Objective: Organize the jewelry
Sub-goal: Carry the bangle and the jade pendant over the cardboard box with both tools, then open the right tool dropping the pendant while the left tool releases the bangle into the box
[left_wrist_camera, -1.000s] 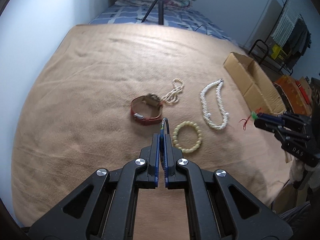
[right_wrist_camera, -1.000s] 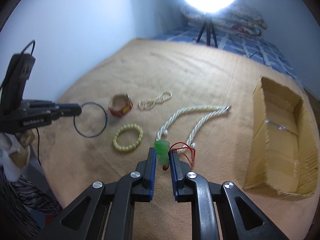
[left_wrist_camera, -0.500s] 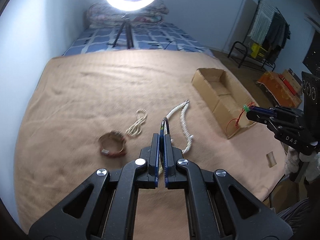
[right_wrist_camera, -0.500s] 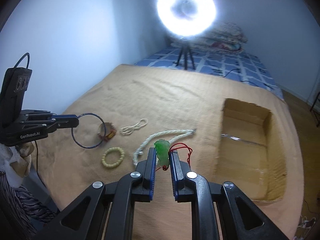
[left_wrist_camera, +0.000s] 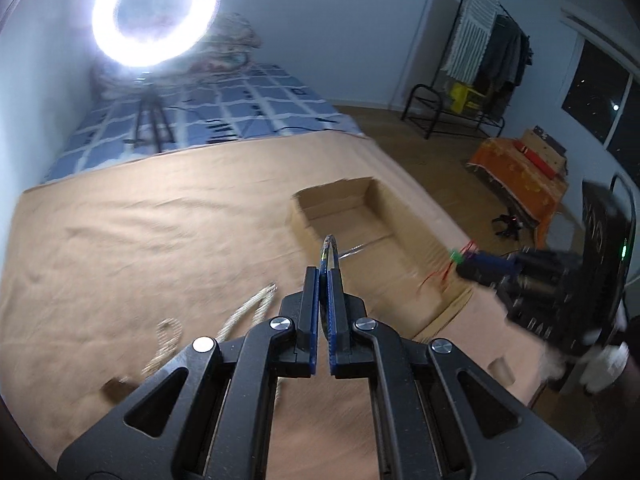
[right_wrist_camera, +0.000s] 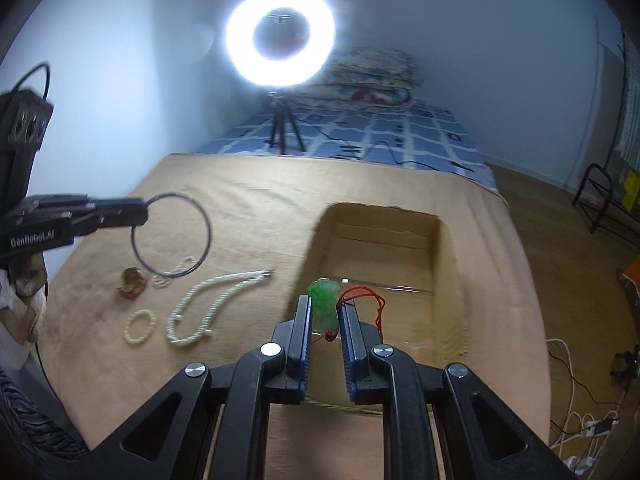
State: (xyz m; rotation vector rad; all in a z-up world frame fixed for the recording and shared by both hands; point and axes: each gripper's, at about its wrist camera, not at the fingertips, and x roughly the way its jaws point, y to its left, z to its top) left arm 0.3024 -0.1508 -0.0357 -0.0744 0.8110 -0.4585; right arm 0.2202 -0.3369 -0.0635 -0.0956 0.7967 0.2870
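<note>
My left gripper [left_wrist_camera: 323, 276] is shut on a thin dark ring bangle [left_wrist_camera: 329, 249], held in the air; in the right wrist view the bangle [right_wrist_camera: 172, 236] hangs from it [right_wrist_camera: 140, 212] above the blanket. My right gripper [right_wrist_camera: 323, 312] is shut on a green jade pendant [right_wrist_camera: 324, 300] with a red cord [right_wrist_camera: 372, 300], held over the near end of the open cardboard box [right_wrist_camera: 440, 272]. On the blanket lie a white bead necklace [right_wrist_camera: 212, 300], a pale bead bracelet [right_wrist_camera: 140, 326], a small pearl strand [right_wrist_camera: 176, 272] and a brown leather bracelet [right_wrist_camera: 132, 282].
A tan blanket [right_wrist_camera: 248, 200] covers the bed. A lit ring light on a tripod [right_wrist_camera: 280, 36] stands at the far end with folded bedding [right_wrist_camera: 372, 68]. A clothes rack [left_wrist_camera: 480, 60] and an orange crate [left_wrist_camera: 516, 176] stand on the floor to the right.
Both grippers have risen and tilted up, still holding their pieces. The left gripper has swung right toward the box; the right gripper has moved over the box's near end.
</note>
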